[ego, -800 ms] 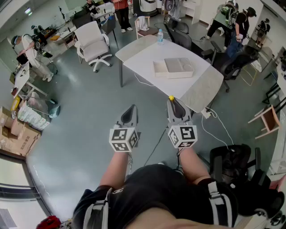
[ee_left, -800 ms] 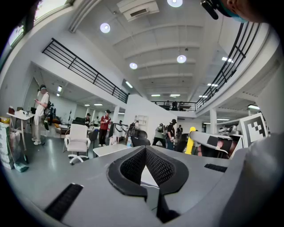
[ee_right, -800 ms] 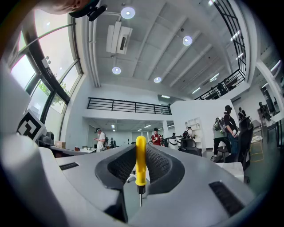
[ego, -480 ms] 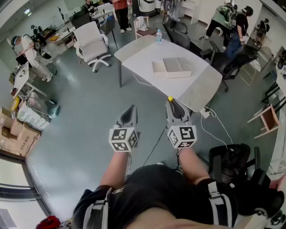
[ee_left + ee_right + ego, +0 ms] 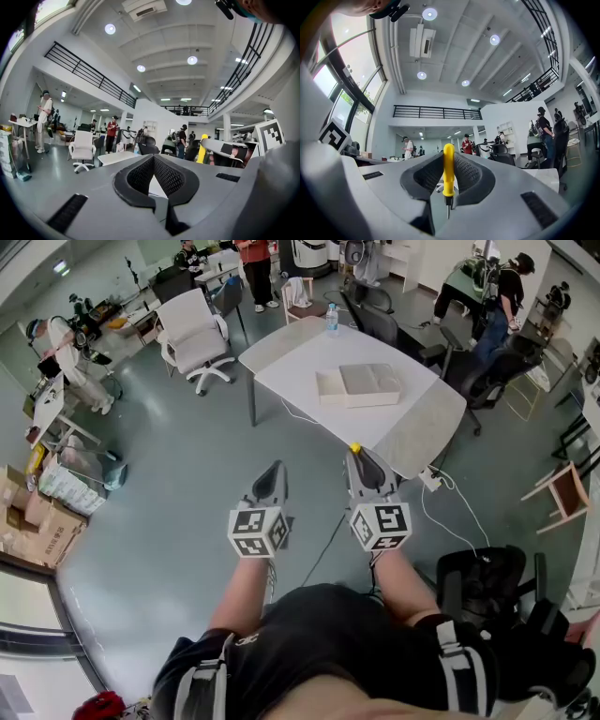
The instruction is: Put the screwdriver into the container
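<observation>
Right gripper (image 5: 361, 459): jaws clamped on the screwdriver (image 5: 448, 171), which stands upright between the pads, yellow handle rising past the jaw tips and its thin metal shaft pointing down into the gap; in the head view only the yellow handle end (image 5: 355, 447) shows beyond the gripper's nose. Left gripper (image 5: 273, 474): jaws brought together at their tips, nothing between them. Both are held side by side in front of the person, each with its marker cube at the rear, over grey floor and just short of the table's near corner. Table (image 5: 291, 357): white top with pale grey end panels, set at an angle to the person. Container (image 5: 361, 383): white, shallow, lying near the middle of the table, well apart from the screwdriver; its left part appears to be an open tray, its right part a flat closed surface. Water bottle (image 5: 332, 317): upright at the far edge of the table. White office chair (image 5: 195, 334): on the floor left of the table. Cable (image 5: 323, 549): dark, trailing across the floor between the two grippers.
</observation>
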The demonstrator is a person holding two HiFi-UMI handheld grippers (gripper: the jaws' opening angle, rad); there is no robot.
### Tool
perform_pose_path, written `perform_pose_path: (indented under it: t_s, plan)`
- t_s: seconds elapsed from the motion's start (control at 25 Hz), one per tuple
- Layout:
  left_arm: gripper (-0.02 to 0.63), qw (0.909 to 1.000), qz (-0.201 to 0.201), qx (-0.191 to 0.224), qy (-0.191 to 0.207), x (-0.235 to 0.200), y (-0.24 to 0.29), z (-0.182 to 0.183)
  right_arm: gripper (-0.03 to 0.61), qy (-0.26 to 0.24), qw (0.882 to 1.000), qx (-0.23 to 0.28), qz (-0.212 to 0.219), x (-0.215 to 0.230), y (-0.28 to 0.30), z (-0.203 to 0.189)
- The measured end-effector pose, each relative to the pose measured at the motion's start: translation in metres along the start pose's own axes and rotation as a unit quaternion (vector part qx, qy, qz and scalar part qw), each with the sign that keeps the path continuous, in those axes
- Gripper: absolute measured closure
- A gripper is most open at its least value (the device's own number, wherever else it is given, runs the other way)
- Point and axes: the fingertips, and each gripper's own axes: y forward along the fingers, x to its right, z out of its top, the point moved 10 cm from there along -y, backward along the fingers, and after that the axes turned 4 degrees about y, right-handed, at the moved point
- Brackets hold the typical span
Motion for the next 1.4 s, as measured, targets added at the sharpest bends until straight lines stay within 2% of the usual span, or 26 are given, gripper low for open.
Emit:
perform_pose_path:
  t_s: [0.32,0.48,0.6,0.68,0.92,1.4]
  plan:
    - [0.603,1.0000,-0.002,-0.001,0.001,0.031,0.021,-0.006,0.513,0.004,1.000,-0.001,0.006,0.030,-0.010,0.001]
    - [0.603,0.9999,-0.001,-0.002,0.014,0.047,0.027,-0.007,0.514,0.006,1.000,-0.005,0.009,0.044,-0.015,0.000]
    - [0.603,0.9998,-0.001,-0.004,0.019,0.051,0.030,-0.006,0.512,0.031,0.999,-0.009,0.017,0.050,-0.017,0.001]
    - [0.603,0.9998,-0.003,-0.005,0.021,0.050,0.032,-0.006,0.512,0.049,0.999,-0.007,0.020,0.052,-0.017,0.002]
    - [0.603,0.9998,-0.002,0.000,0.019,0.046,0.047,-0.014,0.512,0.028,0.999,-0.001,0.024,0.060,-0.008,-0.006]
    - [0.603,0.9998,-0.004,0.009,0.017,-0.008,0.115,-0.009,0.512,0.010,1.000,0.006,0.025,0.073,0.070,-0.020]
